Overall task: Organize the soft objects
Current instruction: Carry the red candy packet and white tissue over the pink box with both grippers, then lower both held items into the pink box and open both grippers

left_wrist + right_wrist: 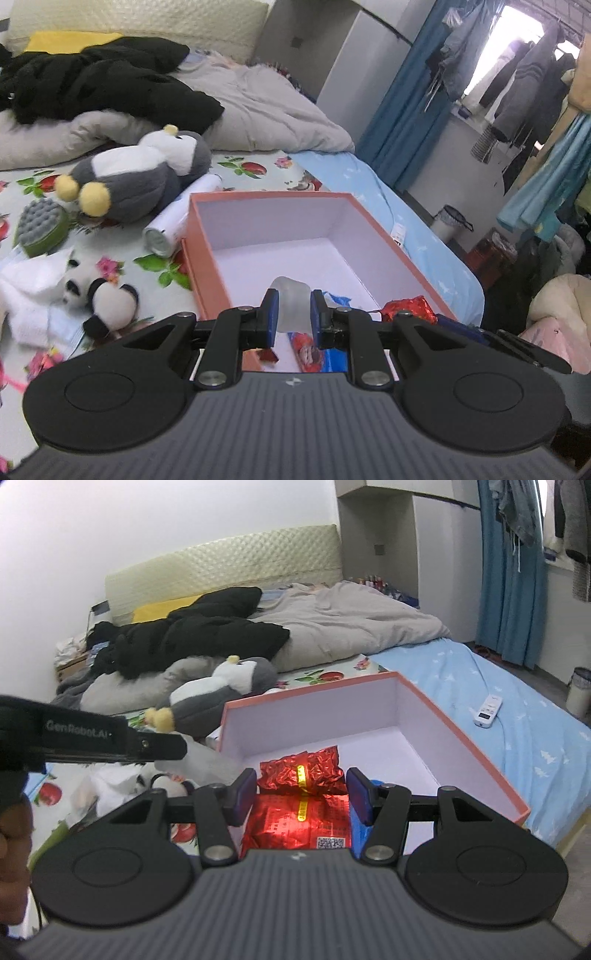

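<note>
An open pink box (266, 195) with a white inside sits on the bed. My left gripper (292, 314) is shut on a translucent soft block (291, 295) and holds it over the box's near end. My right gripper (301, 794) holds a red foil packet (299, 775) between its pads, over the box (461, 731). The left gripper's body (92, 742) shows at the left of the right wrist view. A grey and white plush penguin (147, 173) lies left of the box; it also shows in the right wrist view (218, 690). A small plush panda (103, 295) lies nearer.
A white can (173, 229) lies against the box's left side. A grey sponge brush (40, 225) and white towel (29, 291) lie at left. A black coat (92, 85) and grey quilt (266, 107) cover the far bed. A remote (487, 709) lies on the blue sheet.
</note>
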A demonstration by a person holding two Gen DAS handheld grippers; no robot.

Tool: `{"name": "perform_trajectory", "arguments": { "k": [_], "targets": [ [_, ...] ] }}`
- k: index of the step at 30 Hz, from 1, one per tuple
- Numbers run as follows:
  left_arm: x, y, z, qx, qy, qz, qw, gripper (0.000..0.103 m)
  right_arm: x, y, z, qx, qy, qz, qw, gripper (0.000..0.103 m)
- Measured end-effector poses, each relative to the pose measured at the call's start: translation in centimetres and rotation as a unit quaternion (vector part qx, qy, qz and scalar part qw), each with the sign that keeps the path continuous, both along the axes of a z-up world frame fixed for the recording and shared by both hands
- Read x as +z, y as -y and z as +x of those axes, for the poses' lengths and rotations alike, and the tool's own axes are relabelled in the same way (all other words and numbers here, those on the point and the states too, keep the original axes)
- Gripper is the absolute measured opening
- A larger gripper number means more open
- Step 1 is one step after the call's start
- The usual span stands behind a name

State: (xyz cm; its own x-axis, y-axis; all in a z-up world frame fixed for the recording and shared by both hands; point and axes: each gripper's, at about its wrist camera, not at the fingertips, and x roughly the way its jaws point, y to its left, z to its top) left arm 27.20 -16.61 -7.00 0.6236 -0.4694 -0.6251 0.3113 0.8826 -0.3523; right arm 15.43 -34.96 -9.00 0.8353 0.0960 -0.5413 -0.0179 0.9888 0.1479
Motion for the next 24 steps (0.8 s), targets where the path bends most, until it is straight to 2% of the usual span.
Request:
{"name": "perform_trajectory", "arguments": {
  "k": [6,9,12,18,21,23,24],
  "targets": [
    [0.2,2.0,4.9,-0.015,-0.027,0.004,0.9995,0.021,0.3,1.7,2.7,0.003,-0.012,0.008,1.000,0.057],
    [-0.2,3.1,7.3,-0.034,-0.064,0.009,0.9973,0.021,0.1,2.4,4.4,0.006,-0.033,0.013,0.999,0.057],
    [-1.2,3.9,9.7,-0.044,-0.109,0.012,0.9930,0.021,-0.6,3.4,6.4,0.017,-0.067,0.037,0.997,0.057],
    [-3.0,5.1,12.3,-0.045,-0.145,0.045,0.9875,0.022,-2.2,4.6,9.0,0.020,-0.124,0.034,0.992,0.057],
    [-3.9,5.3,12.7,-0.055,-0.161,0.048,0.9842,0.029,-3.0,5.0,9.5,0.020,-0.141,0.023,0.989,0.058],
    [-4.5,5.3,12.8,-0.054,-0.168,0.051,0.9830,0.046,-3.4,5.2,9.6,0.021,-0.151,0.024,0.988,0.060],
    [-4.7,5.2,12.9,-0.053,-0.166,0.046,0.9837,0.046,-3.6,5.3,9.7,0.021,-0.153,0.026,0.988,0.061]
  ]
}}
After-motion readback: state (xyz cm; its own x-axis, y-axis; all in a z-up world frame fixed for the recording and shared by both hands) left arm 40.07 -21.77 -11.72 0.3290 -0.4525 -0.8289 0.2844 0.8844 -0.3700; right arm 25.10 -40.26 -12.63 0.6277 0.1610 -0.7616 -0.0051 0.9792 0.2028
